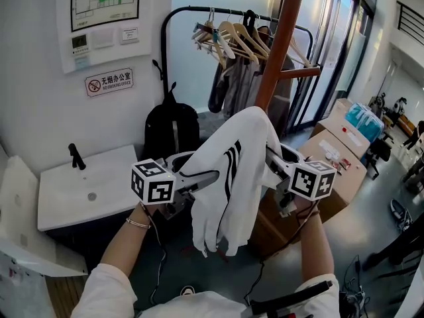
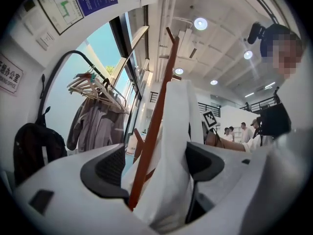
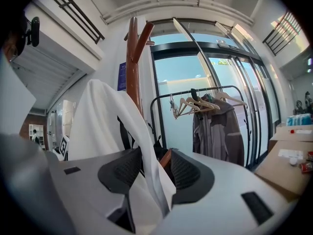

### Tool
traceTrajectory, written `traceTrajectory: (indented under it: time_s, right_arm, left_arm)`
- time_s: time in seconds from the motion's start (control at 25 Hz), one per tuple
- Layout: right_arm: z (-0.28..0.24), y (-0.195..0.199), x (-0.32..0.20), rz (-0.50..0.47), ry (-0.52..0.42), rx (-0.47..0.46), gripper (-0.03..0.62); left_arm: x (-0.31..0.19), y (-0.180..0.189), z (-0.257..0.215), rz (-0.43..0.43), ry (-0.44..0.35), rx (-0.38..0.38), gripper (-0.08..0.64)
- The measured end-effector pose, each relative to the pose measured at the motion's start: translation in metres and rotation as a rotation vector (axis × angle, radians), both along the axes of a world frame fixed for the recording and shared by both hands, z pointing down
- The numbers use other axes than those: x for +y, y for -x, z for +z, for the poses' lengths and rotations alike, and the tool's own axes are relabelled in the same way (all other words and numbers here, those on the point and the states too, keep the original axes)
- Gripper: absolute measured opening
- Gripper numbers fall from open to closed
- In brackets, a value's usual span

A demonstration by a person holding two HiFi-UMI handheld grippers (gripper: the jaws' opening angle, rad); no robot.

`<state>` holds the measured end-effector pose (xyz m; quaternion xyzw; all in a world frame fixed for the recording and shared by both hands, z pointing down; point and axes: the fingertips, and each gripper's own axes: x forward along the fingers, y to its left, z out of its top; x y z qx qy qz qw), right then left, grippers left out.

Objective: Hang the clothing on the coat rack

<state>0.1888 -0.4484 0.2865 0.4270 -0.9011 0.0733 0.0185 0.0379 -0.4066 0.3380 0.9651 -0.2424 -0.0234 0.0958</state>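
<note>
Two grippers are flanking the white garment (image 1: 242, 151). It is draping over the brown coat rack (image 1: 281, 38) and hiding the peg beneath, black stripes showing. Left gripper (image 2: 155, 164) is gaping wide around cloth and pole. Right gripper (image 3: 155, 168) is also standing open, a fold hanging loose between its jaws.

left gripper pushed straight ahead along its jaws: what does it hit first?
The left gripper is open, with the white garment and the coat rack pole both between its jaws. It would meet those first, but which one is nearer is unclear.
</note>
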Motion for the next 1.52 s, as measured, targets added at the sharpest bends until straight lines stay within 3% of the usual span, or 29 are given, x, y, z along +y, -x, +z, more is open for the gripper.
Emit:
traceTrajectory:
  time_s: [0.16,0.6,0.76,0.96,1.36,1.52]
  right_arm:
    - [0.000,0.000,-0.001,0.007,0.002,0.007,0.201]
    - [-0.002,-0.003,0.001,0.024,-0.015,0.021,0.212]
    - [-0.006,-0.009,0.006,0.023,-0.032,0.020,0.225]
    - [-0.017,-0.014,0.017,0.022,-0.060,0.023,0.229]
    - [-0.025,-0.033,0.029,0.065,-0.088,-0.010,0.229]
    - [-0.024,-0.044,0.032,0.101,-0.094,-0.043,0.229]
  left_arm:
    - [0.007,0.007,0.002,0.002,-0.033,0.012,0.367]
    - [0.016,0.014,-0.011,-0.106,-0.144,-0.054,0.366]
    - [0.026,0.012,-0.031,-0.132,-0.198,-0.006,0.365]
    - [0.034,0.009,-0.047,-0.168,-0.186,0.042,0.365]
    - [0.042,0.003,-0.055,-0.306,-0.192,0.040,0.362]
    - [0.050,0.004,-0.062,-0.378,-0.217,0.057,0.298]
